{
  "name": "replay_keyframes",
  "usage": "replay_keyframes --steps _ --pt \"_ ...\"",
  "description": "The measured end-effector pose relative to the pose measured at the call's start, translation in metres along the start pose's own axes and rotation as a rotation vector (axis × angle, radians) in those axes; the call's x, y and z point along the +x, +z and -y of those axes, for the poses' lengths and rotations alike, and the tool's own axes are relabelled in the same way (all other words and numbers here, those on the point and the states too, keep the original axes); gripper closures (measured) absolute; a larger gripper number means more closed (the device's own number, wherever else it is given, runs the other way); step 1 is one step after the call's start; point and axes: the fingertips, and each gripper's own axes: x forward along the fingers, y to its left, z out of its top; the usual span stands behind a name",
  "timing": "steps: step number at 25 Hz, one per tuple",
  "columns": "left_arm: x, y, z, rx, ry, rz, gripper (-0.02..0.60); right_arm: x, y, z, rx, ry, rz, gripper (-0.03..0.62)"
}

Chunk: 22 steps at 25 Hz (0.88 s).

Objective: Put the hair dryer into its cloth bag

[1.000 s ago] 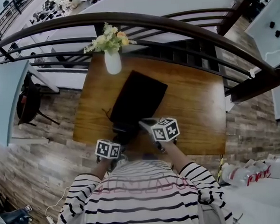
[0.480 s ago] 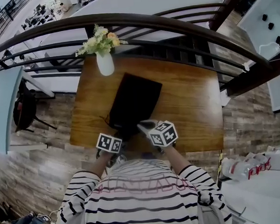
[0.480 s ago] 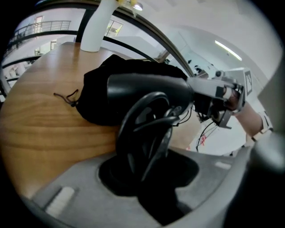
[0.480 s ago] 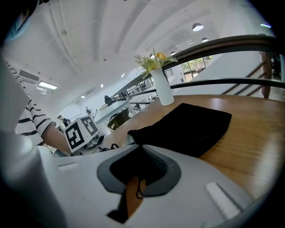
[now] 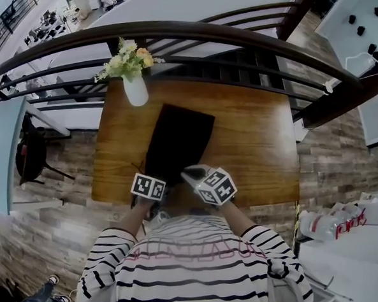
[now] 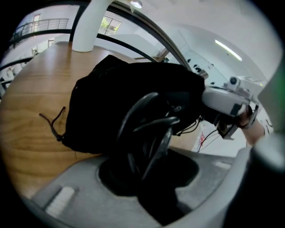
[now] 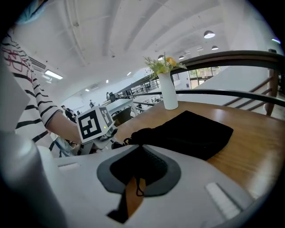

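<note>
Left tongs point(image 6: 149, 176) grip looped cord point(image 6: 144, 129) against the black cloth bag point(image 6: 102, 102).

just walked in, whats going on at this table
A person works two grippers at the near end of a black bag lying on the table. The right gripper is pinched on the bag's mouth edge, while the left gripper clamps a coiled black cord at the opening. The dryer's body can't be made out.

Bright even light, sheen on table point(image 7: 256, 133), fisheye-bent edges (dark corners), cloth bag point(image 6: 102, 107) featureless black.
</note>
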Motion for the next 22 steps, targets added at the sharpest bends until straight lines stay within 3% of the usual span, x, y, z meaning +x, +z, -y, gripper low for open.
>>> replay_keyframes --steps 22 --pt "0.036 0.091 0.009 0.005 -0.034 0.056 0.431 -0.007 0.003 0.006 -0.067 0.135 -0.01 0.58"
